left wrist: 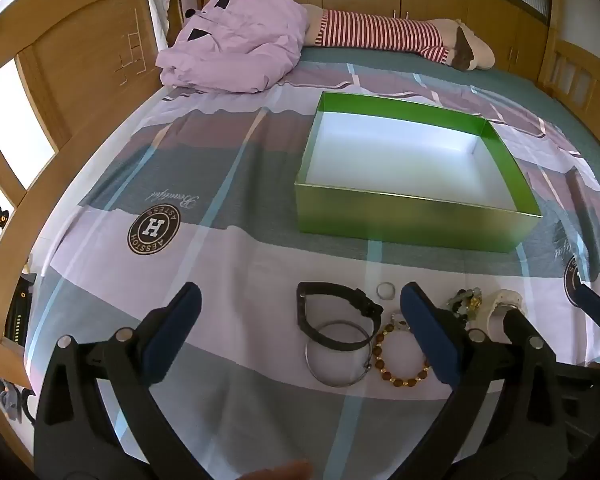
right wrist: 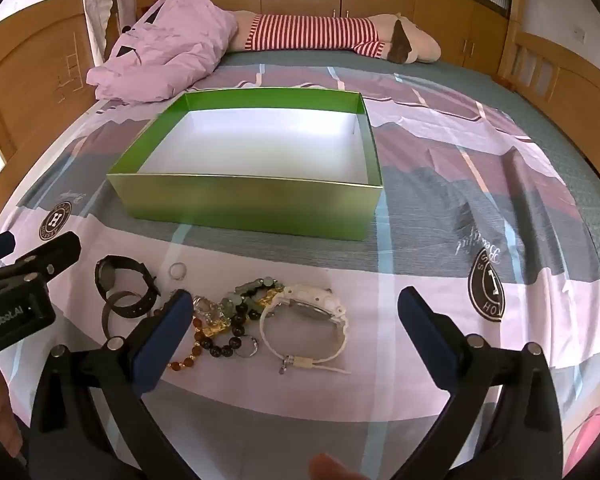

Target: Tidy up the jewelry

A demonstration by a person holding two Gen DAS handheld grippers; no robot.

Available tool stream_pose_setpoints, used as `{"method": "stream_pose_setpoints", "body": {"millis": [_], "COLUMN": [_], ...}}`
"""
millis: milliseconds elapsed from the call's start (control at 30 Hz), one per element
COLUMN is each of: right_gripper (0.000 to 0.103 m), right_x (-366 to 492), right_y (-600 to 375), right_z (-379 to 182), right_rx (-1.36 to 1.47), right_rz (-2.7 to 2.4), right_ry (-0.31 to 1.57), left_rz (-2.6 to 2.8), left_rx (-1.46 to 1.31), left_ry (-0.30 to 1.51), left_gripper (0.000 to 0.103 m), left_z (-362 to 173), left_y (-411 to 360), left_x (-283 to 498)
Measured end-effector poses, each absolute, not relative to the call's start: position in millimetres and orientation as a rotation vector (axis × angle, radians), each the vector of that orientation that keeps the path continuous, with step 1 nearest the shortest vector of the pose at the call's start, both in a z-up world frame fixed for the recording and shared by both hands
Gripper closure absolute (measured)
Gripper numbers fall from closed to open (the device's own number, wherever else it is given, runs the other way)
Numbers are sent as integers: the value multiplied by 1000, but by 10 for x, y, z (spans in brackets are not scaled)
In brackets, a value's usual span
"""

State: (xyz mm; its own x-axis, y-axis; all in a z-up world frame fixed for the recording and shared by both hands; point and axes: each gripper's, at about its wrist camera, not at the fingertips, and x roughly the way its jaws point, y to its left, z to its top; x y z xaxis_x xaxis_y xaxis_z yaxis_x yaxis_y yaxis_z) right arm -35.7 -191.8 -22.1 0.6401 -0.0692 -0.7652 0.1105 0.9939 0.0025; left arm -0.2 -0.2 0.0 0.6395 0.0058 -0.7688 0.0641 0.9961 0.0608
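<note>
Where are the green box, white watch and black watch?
green box [right wrist: 244, 204]: right wrist view, front wall.
white watch [right wrist: 312, 308]: right wrist view, case.
black watch [left wrist: 332, 294]: left wrist view, upper strap.

left gripper [left wrist: 300, 320]: black plastic arms, dark blue padded fingers [left wrist: 180, 320], round silver screws at the joints
right gripper [right wrist: 296, 320]: same black frame, dark blue finger pads [right wrist: 172, 328], silver screws
marking: white lettering on the left gripper's black side, partly cut off
skin: blurred fingertip [right wrist: 328, 466] at bottom edge

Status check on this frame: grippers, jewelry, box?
Left gripper open, right gripper open, both empty. Jewelry pile on the bedsheet, untouched. Green box empty, path unobstructed.
</note>
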Motion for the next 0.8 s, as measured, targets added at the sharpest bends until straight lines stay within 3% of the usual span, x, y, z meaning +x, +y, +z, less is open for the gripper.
{"method": "stream_pose_setpoints", "body": {"millis": [800], "right_gripper": [1], "right_x": [-389], "right_y": [-1943], "right_z": [-148], "right_rx": [49], "right_rz": [-100], "right_ry": [845], "left_rz": [-37], "left_rx": [91], "left_ry": [883], "left_gripper": [2], "left_z": [-31], "left_y": [-9], "left_x": [15]}}
